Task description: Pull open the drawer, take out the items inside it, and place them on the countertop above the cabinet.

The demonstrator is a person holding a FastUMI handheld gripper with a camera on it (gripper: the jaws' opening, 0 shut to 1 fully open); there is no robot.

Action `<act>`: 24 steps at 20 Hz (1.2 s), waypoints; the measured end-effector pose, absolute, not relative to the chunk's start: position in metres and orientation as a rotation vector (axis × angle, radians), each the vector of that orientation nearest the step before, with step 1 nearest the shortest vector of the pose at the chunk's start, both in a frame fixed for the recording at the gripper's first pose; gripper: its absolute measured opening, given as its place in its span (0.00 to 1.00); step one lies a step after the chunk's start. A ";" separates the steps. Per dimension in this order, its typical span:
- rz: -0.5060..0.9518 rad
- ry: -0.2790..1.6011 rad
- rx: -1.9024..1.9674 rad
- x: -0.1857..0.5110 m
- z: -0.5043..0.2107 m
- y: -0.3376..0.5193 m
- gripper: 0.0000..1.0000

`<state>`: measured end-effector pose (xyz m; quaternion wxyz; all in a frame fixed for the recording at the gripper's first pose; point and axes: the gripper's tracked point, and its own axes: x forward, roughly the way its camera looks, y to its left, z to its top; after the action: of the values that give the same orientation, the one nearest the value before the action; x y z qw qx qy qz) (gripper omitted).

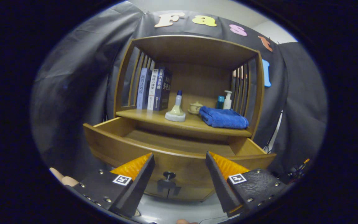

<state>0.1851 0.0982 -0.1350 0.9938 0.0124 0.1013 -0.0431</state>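
Presently the gripper [179,158] hangs with its fingers spread wide and nothing between them, poised just in front of the drawer [179,146], which stands pulled well out of the wooden cabinet [194,49]. The drawer's small dark knob [168,176] sits on the front panel, below and between the fingertips. What shows of the drawer's floor is bare, smooth wood; the front wall hides the near part, so whether any item remains inside cannot be told. To do the step well, judge the contents first: raise the gripper over the front wall, tilt it down to inspect the hidden near strip, and keep the fingers spread until an item lies squarely between them. Beyond the drawer, the worktop [154,116] is a flat varnished board carrying a folded blue towel [224,117], soft and looped in texture, a conical bottle [176,109] on a round pale base, a small lidded ceramic cup [195,107], a pump bottle [227,99] and upright hardback books [154,89]. Free space lies at the worktop's left front; place items there, clear of the slatted sides.
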 end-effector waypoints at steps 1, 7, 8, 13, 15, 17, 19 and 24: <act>-0.091 0.217 0.029 0.186 -0.140 0.099 0.98; -0.126 0.236 0.038 0.198 -0.153 0.102 0.98; -0.136 0.239 0.042 0.198 -0.155 0.100 0.98; -0.186 0.238 0.108 0.203 -0.159 0.099 0.98; -0.197 0.233 0.102 0.205 -0.160 0.099 0.98; -0.196 0.226 0.091 0.208 -0.159 0.099 0.98; -0.197 0.216 0.097 0.209 -0.157 0.098 0.98; -0.199 0.203 0.092 0.210 -0.156 0.099 0.98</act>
<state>0.2097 0.0992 -0.1558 0.9888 0.0461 0.1014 -0.0992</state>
